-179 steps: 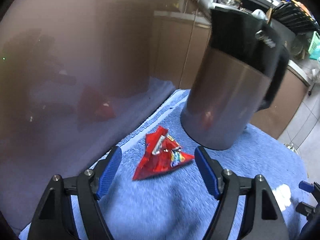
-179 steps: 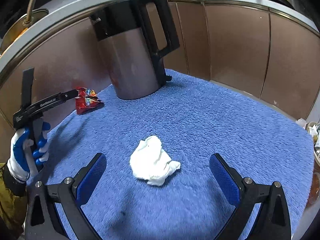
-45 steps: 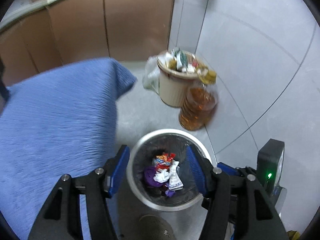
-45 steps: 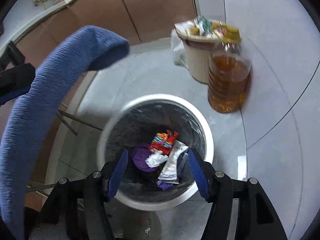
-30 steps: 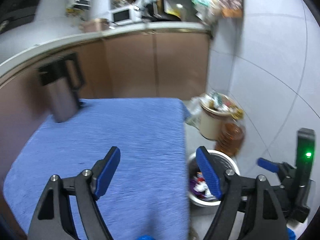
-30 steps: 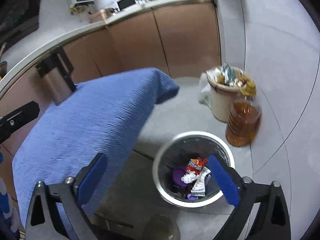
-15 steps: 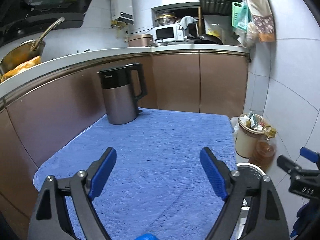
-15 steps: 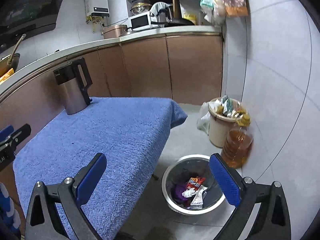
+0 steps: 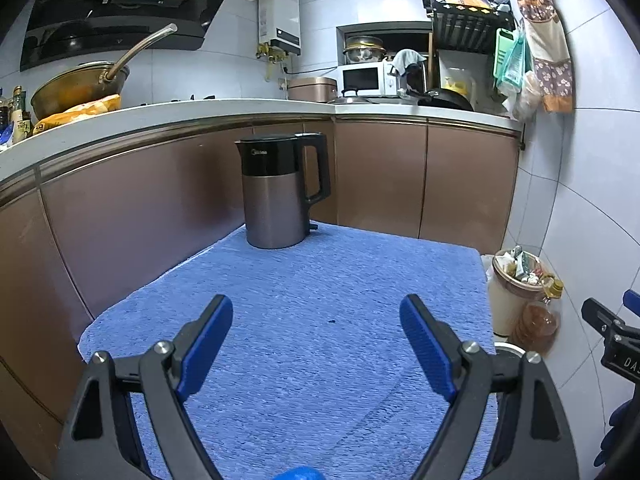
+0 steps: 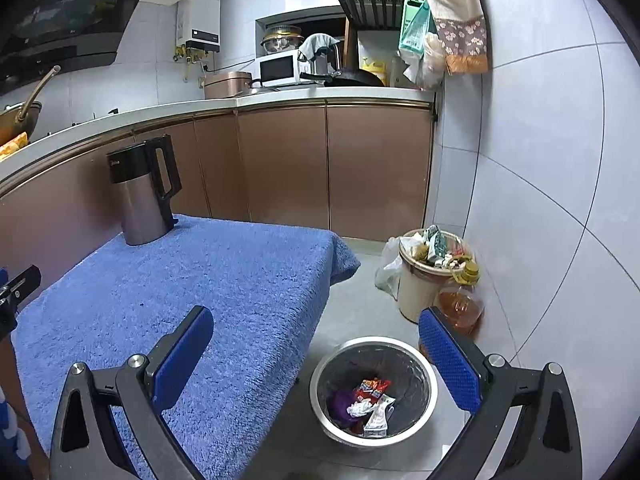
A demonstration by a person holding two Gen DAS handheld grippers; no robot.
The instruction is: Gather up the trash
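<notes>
Plainly, two grippers are showing: the left gripper (image 9: 316,334) and the right gripper (image 10: 316,352), each spreading its blue pads wide with nothing between them. Both are tilting downward, the left over the blue towel (image 9: 320,280), the right above the towel's edge and the floor. One kettle (image 9: 280,196) is standing upright at the towel's far corner. One metal bin (image 10: 340,360) is sitting on the floor, holding one red wrapper (image 10: 372,389) and one white tissue (image 10: 359,408) among other scraps.
</notes>
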